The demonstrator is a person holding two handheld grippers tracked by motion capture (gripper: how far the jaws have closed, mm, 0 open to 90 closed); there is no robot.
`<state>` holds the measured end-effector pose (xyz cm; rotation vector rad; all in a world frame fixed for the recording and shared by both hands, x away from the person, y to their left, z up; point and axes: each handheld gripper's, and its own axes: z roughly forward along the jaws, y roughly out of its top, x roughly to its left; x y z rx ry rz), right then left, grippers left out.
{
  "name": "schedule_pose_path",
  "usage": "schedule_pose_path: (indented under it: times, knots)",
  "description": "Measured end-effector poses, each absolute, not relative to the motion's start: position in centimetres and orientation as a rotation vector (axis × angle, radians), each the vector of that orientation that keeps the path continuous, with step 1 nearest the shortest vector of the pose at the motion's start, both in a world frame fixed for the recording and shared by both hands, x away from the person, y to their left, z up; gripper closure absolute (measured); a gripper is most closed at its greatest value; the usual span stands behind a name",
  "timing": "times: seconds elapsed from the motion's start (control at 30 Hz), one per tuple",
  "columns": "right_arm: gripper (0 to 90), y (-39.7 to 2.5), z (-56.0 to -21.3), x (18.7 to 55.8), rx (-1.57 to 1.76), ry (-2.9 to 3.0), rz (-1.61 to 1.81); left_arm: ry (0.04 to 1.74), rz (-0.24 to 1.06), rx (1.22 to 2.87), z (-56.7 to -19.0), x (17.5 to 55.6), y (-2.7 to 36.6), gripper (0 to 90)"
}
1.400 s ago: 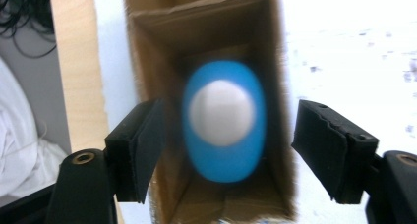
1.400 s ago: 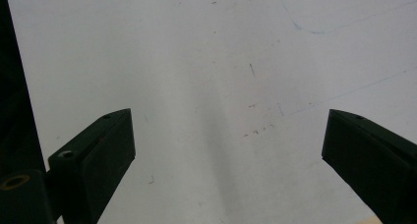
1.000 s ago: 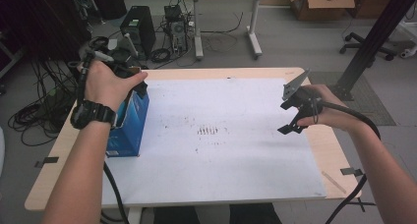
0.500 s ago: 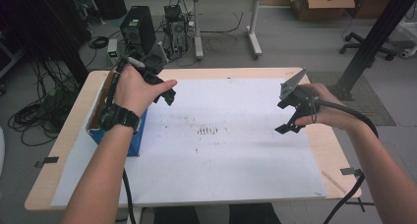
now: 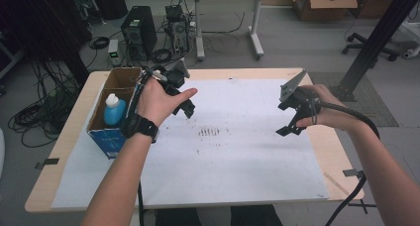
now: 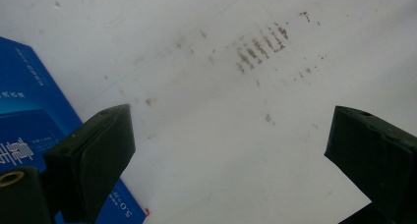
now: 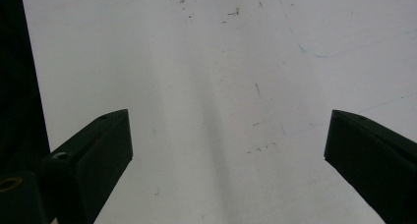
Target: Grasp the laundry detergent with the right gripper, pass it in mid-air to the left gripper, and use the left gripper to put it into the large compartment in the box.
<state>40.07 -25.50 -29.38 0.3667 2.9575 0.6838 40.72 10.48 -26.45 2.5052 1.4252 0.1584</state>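
A blue cardboard box with open brown flaps (image 5: 110,132) stands on the white paper sheet (image 5: 237,161) near the table's nine o'clock edge, and inside it sits a light-blue plastic bottle with a white cap (image 5: 114,109), upright as far as the high view shows. The left gripper (image 5: 184,98) hangs above the paper just to the three o'clock side of the box, jaws spread wide with nothing between them; in the left gripper view the box's printed blue wall (image 6: 34,135) lies at about eight o'clock of the frame, beside the near jaw, and the cluster of brown marks (image 6: 260,44) on the paper sits toward one o'clock. The right gripper (image 5: 292,118) is held well apart, over the paper's three o'clock side, jaws likewise wide and empty above bare sheet (image 7: 221,111). I judge the work to be at the stage of handling the box and its bottle, with neither gripped. The next move probably calls for swinging the left gripper toward nine o'clock, over the open top, then lowering the jaws around the bottle's neck without catching a flap.
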Motion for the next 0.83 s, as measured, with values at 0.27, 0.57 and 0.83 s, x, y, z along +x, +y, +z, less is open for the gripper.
schedule_pose_path:
  times: [0.27, 0.57, 0.83]
  knots:
    - [4.3, -25.55, -29.53, 40.03, 0.365, 2.955, 0.679, 1.408, 0.150, 2.526, -26.90, 40.83, 9.93, 4.8]
    - [4.3, -25.29, -29.54, 40.05, 0.357, 2.957, 0.683, 1.404, 0.153, 2.528, -26.81, 40.84, 9.94, 4.8]
    - [4.3, -25.35, -29.55, 39.96, 0.359, 2.960, 0.692, 1.397, 0.152, 2.530, -26.68, 40.83, 9.81, 4.8]
